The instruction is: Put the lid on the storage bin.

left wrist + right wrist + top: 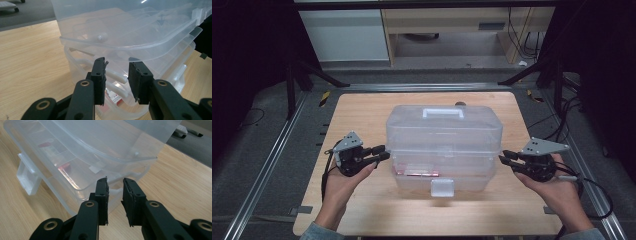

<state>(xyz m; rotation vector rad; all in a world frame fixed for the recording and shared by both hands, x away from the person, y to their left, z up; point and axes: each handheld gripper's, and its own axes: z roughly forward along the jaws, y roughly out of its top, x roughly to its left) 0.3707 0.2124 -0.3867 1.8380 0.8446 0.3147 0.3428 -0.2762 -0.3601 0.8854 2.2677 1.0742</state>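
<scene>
Centrally on the wooden table [362, 210] a clear plastic storage box [443, 145] is placed, with a white handle [443, 112] on its lid and a latch [442, 187] on its near side. Something red [414, 171] is seen through its wall. Just beside its left end the left gripper [383, 152] is held, and its jaws are parted with a gap, nothing being clamped. Just beside the right end the right gripper [504, 159] is held, its jaws likewise apart and empty.
</scene>
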